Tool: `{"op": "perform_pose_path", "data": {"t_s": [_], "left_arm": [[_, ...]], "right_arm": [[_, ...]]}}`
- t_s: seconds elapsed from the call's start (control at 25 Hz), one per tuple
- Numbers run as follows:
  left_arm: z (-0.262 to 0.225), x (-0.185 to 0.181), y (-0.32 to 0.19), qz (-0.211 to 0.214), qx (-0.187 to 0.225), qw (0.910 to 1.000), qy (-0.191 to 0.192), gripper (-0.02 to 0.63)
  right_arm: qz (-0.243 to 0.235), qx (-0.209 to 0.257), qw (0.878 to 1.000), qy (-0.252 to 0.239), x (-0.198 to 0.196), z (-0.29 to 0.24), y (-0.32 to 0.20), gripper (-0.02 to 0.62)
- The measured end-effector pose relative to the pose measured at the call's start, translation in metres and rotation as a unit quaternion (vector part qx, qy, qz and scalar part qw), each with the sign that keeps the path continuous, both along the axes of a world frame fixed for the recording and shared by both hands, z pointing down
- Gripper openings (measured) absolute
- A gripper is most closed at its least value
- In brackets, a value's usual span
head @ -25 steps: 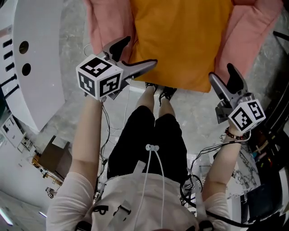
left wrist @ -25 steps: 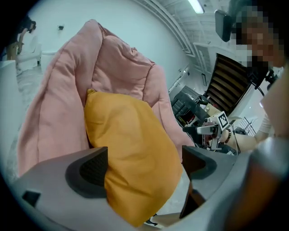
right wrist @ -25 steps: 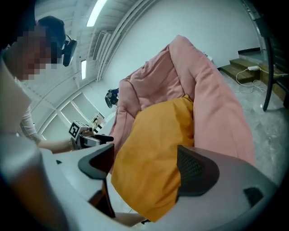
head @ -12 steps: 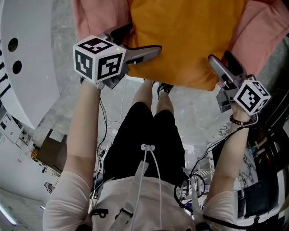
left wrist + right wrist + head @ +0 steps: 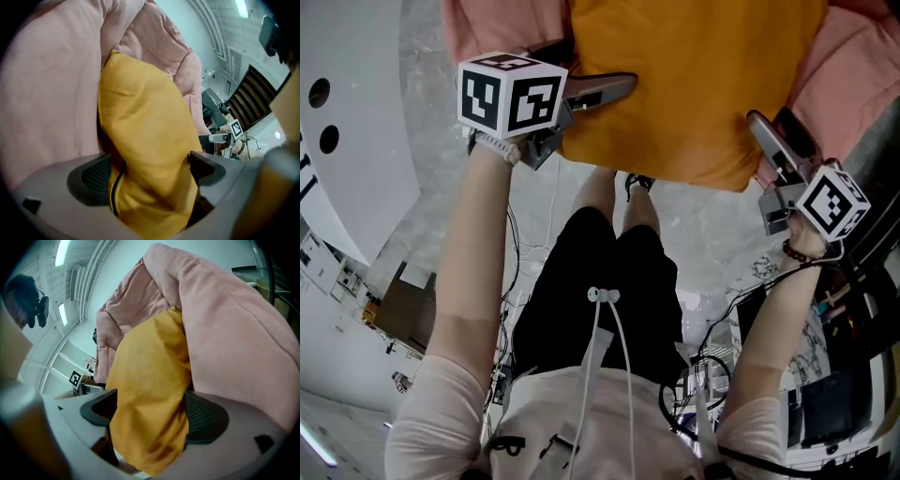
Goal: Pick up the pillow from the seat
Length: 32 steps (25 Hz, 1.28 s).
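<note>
An orange pillow (image 5: 694, 84) lies on a pink padded seat (image 5: 853, 66), its front edge hanging toward me. My left gripper (image 5: 595, 66) is open and straddles the pillow's near left corner. In the left gripper view the pillow (image 5: 145, 122) fills the gap between the two pads of that gripper (image 5: 150, 168), with the pink seat (image 5: 47, 84) to its left. My right gripper (image 5: 771, 120) is open around the near right corner. In the right gripper view the pillow (image 5: 150, 376) hangs between the jaws of that gripper (image 5: 150, 413), under the seat's pink arm (image 5: 234, 324).
A white curved panel (image 5: 356, 122) stands at the left. Cables (image 5: 525, 253) trail over the grey stone floor (image 5: 712, 225) by the person's legs (image 5: 609, 281). Dark equipment (image 5: 862, 281) crowds the right side. The right gripper's marker cube (image 5: 236, 127) shows past the pillow.
Both grippers have moved forward onto the pillow's front edge. Each now has a pillow corner between its jaws, which stay spread. The pillow has not visibly moved.
</note>
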State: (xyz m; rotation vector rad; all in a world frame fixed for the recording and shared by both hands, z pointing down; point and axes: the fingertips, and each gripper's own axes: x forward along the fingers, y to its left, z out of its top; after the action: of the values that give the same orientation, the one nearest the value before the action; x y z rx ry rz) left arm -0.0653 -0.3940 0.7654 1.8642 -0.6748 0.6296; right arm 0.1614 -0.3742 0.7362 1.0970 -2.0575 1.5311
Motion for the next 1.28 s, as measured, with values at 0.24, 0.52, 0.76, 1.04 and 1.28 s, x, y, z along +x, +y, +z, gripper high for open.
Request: {"op": "perform_pose_path", "data": {"t_s": [0.24, 0.52, 0.76, 1.04, 1.28], "left_arm": [[0.01, 0.007, -0.006, 0.006, -0.034, 0.9992, 0.021, 0.511], [0.025, 0.01, -0.019, 0.014, -0.06, 0.997, 0.047, 0.511], [0.051, 0.034, -0.018, -0.033, -0.028, 0.9968, 0.068, 0.518], [0.053, 0.041, -0.02, -0.036, 0.003, 0.999, 0.026, 0.444], [0.052, 0.038, -0.017, -0.043, 0.041, 0.9982, -0.007, 0.348]], "right_arm": [[-0.029, -0.044, 0.998, -0.035, -0.027, 0.013, -0.006, 0.431], [-0.06, -0.058, 0.997, 0.003, -0.052, 0.05, -0.022, 0.431], [-0.029, -0.027, 0.999, 0.006, -0.044, 0.078, -0.022, 0.428], [-0.026, 0.003, 0.999, 0.04, -0.041, 0.075, -0.021, 0.238], [-0.025, 0.013, 0.998, 0.061, -0.046, 0.072, -0.018, 0.156]]}}
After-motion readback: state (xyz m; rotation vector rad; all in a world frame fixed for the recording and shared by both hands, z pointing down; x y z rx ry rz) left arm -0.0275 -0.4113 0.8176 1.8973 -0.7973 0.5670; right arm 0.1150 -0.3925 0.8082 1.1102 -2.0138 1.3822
